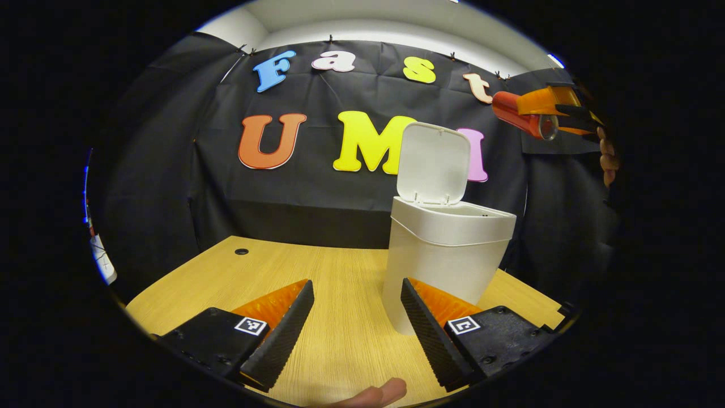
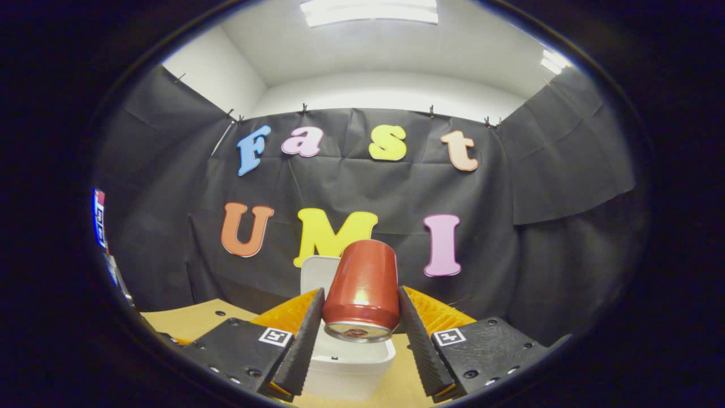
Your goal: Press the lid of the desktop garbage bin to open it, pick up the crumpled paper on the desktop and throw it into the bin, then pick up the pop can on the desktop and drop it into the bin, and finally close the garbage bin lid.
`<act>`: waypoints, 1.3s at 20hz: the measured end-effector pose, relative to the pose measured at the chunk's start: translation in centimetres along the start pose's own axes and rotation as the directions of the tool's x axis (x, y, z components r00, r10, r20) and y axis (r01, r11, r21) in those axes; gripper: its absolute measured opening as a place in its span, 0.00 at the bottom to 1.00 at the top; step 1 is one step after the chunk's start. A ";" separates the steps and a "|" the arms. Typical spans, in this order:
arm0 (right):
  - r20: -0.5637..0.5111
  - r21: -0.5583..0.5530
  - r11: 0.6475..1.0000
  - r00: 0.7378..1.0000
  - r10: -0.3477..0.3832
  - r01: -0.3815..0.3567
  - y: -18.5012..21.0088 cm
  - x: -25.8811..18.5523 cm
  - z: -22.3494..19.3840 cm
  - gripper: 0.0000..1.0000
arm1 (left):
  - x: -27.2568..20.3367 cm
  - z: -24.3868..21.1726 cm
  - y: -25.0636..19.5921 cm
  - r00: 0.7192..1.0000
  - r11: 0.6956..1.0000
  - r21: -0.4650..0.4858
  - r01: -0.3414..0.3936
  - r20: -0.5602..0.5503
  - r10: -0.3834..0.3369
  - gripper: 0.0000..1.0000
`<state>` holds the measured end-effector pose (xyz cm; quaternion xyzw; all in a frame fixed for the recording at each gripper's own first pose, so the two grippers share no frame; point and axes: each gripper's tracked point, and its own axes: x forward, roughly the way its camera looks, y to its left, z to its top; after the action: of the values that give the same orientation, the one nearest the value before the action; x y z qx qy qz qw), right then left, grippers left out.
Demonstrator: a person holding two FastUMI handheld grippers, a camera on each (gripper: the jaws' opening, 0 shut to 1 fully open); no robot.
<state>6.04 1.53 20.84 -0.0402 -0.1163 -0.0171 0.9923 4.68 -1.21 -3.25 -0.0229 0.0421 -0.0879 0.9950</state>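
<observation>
Held the pop can (image 2: 362,289) between both fingers of the right gripper (image 2: 361,334), pinched across its body and tipped so one flat end faced back at the camera; in the right gripper view sat at 6 o'clock, directly above the open mouth of the garbage bin (image 2: 345,362). Judged as carried high on purpose, to clear the rim and the raised lid before any release.

From the left gripper view, showed that same can (image 1: 518,113) up at 2 o'clock, well above the bin (image 1: 442,255) and off to its right side, gripped by the right gripper (image 1: 558,110) with a hand (image 1: 609,156) behind it. Stood the lid (image 1: 433,164) upright on its rear hinge, leaving the mouth exposed, as a drop needs.

Kept the left gripper (image 1: 357,323) low over the wooden desktop (image 1: 294,272), fingers spread wide with nothing between them, parked at 6 o'clock just in front of the bin's base. Probably waiting there so as to be near for closing the lid later.

No crumpled paper seen on the visible desktop; likely inside the bin already, though its interior was hidden. Judged the task at step 3 of 4: can aloft, not yet dropped. Main risk judged: a can released off-centre striking the rim or the upright lid.
</observation>
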 end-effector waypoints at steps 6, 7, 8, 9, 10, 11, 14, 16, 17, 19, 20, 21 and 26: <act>-0.042 -0.007 1.000 0.999 0.026 -0.026 1.7 4.8 -1.8 0.75 | 0.1 -0.2 0.3 1.000 1.000 -0.002 0.004 -0.008 -0.004 0.99; -0.053 -0.002 1.000 0.998 0.024 -0.025 1.8 5.5 -2.2 0.75 | 0.1 -0.2 0.3 1.000 1.000 0.001 0.004 -0.008 -0.004 1.00; -0.066 0.009 1.000 0.997 0.026 -0.026 1.9 6.4 -2.8 0.75 | 0.0 -0.3 0.7 1.000 1.000 0.002 0.001 -0.010 -0.001 0.99; -0.072 0.016 1.000 0.997 0.028 -0.027 2.1 7.0 -3.1 0.76 | 0.1 -0.2 1.0 1.000 1.000 0.000 -0.005 -0.008 0.005 0.99; -0.076 0.025 0.999 0.997 0.028 -0.026 2.1 7.7 -3.4 0.76 | 0.1 -0.3 1.4 1.000 1.000 -0.004 -0.010 -0.010 0.010 1.00; -0.077 0.037 0.999 0.997 0.027 -0.024 2.1 8.3 -3.6 0.76 | 0.1 -0.2 1.7 1.000 1.000 -0.010 -0.014 -0.011 0.014 0.99; -0.093 0.060 0.998 0.995 0.016 -0.011 1.7 9.9 -4.7 0.75 | 0.2 -0.4 2.3 1.000 1.000 -0.020 -0.020 -0.017 0.020 1.00; -0.111 0.072 0.997 0.994 0.008 0.000 1.4 10.6 -5.3 0.76 | 0.2 -0.3 2.5 1.000 1.000 -0.020 -0.023 -0.018 0.023 1.00; -0.124 0.084 0.996 0.992 0.010 0.001 1.3 10.8 -5.7 0.76 | 0.2 -0.3 2.5 1.000 1.000 -0.019 -0.021 -0.017 0.020 1.00; -0.140 0.112 0.994 0.990 0.024 -0.008 1.6 11.2 -6.0 0.76 | 0.2 -0.3 2.3 1.000 1.000 -0.016 -0.014 -0.016 0.014 1.00; -0.146 0.117 0.993 0.989 0.025 -0.008 1.7 11.1 -6.1 0.78 | 0.3 -0.3 2.2 1.000 1.000 -0.014 -0.011 -0.015 0.011 0.99; -0.148 0.119 0.993 0.989 0.023 -0.005 1.7 11.1 -6.0 0.78 | 0.2 -0.3 2.1 1.000 1.000 -0.014 -0.009 -0.016 0.009 0.99; -0.127 0.111 0.994 0.992 0.016 -0.002 1.7 10.9 -5.2 0.78 | 0.2 -0.5 1.6 1.000 1.000 -0.018 0.007 -0.020 -0.007 0.99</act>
<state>17.90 2.56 18.21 0.0155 -0.0533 -0.0088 0.9984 5.09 0.31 -3.87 -0.0311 0.0528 -0.0912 0.9939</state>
